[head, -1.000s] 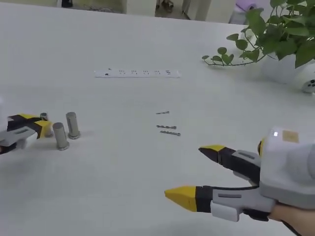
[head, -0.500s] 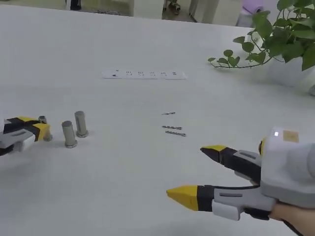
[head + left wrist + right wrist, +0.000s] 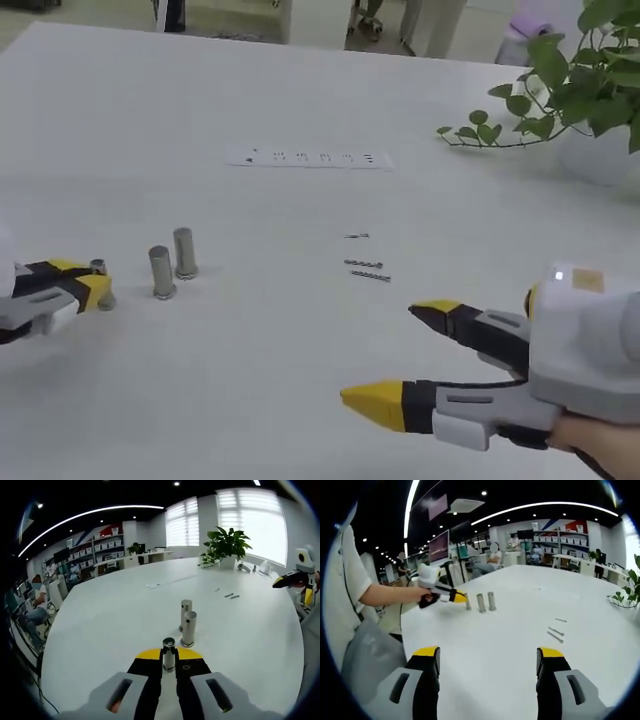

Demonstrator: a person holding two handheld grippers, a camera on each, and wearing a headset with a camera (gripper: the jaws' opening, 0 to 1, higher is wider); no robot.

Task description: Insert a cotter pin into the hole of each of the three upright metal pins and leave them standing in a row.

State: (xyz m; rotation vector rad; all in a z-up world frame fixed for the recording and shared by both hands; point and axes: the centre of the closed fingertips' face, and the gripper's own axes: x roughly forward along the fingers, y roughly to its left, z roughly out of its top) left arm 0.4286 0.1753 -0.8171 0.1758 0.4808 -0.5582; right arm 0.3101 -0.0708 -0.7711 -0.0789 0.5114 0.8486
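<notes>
My left gripper (image 3: 92, 285) (image 3: 169, 666) is shut on one upright metal pin (image 3: 101, 288) (image 3: 168, 653) at the table's left side, its base at the tabletop. Two more metal pins (image 3: 161, 272) (image 3: 185, 252) stand free just right of it, and also appear in the left gripper view (image 3: 189, 628) (image 3: 186, 614). Three small cotter pins (image 3: 365, 264) (image 3: 555, 629) lie flat mid-table. My right gripper (image 3: 402, 355) (image 3: 487, 655) hovers open and holds nothing, near the front right, well short of the cotter pins. In the right gripper view the left gripper (image 3: 451, 596) sits beside the row of pins (image 3: 481, 603).
A white power strip (image 3: 310, 158) lies farther back on the white table (image 3: 250, 380). A leafy plant (image 3: 585, 75) in a white pot (image 3: 592, 155) stands at the back right. People sit at desks in the room behind.
The left gripper has drawn its pin leftward, widening the gap to the two free pins. The right gripper has held still. The head camera has shifted.
</notes>
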